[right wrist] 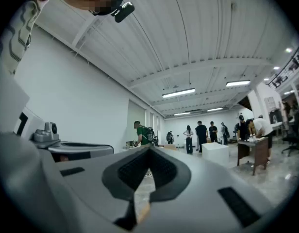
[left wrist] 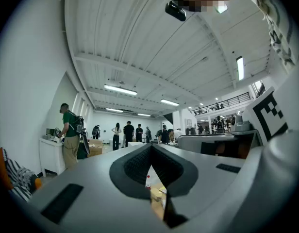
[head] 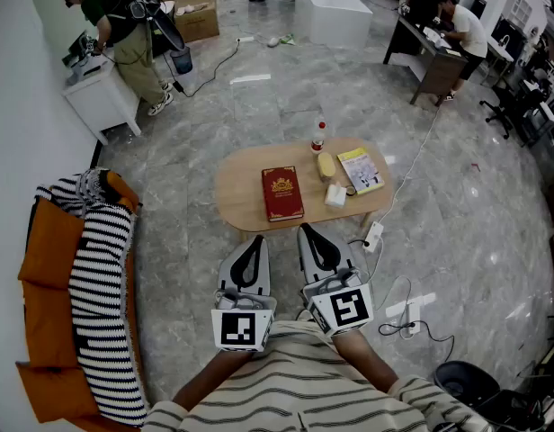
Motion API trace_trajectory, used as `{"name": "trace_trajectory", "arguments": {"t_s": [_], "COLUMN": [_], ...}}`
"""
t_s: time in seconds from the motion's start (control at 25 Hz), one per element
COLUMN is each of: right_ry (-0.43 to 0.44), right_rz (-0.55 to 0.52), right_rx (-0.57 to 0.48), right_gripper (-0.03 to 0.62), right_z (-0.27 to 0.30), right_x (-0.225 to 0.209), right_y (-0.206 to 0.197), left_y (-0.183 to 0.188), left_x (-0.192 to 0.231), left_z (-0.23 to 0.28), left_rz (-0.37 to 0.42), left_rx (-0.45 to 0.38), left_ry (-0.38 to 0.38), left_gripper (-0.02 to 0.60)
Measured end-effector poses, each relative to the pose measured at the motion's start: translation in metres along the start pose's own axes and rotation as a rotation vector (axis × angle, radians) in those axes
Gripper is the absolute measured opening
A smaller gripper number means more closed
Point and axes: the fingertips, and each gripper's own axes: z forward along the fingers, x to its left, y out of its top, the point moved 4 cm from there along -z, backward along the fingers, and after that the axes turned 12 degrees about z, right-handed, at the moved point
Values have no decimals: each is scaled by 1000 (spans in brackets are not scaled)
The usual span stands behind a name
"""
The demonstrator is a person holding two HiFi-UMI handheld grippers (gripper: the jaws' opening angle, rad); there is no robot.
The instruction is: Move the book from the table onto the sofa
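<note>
A dark red book (head: 282, 193) with a gold emblem lies flat near the front edge of the oval wooden table (head: 239, 190). The sofa (head: 45, 257), orange with a black-and-white striped throw (head: 99, 282), stands at the left. My left gripper (head: 257, 238) and right gripper (head: 306, 230) are held side by side just short of the table's near edge, both shut and empty, pointing level at the table. Through the left gripper (left wrist: 152, 152) a sliver of the table shows. The right gripper (right wrist: 148, 154) faces the room.
On the table stand a small bottle (head: 319, 137), a yellow block (head: 326, 166), a white piece (head: 335, 195) and a yellow booklet (head: 361, 170). A power strip (head: 373, 236) and cables lie on the floor at the right. People stand at desks far off.
</note>
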Motion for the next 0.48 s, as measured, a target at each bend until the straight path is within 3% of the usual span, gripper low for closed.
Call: {"name": "trace_trajectory", "arguments": {"t_s": [0.48], "right_ry": [23], "right_rz": [28], "right_rx": [25], "right_gripper": [14], "right_z": [-11], "right_x": [-34], "right_y": [-1], "left_y": [2], "left_x": [-32], "left_z": [18], "left_rz": [16], "left_rx": [18], "left_ry": [19], "left_gripper": [5]}}
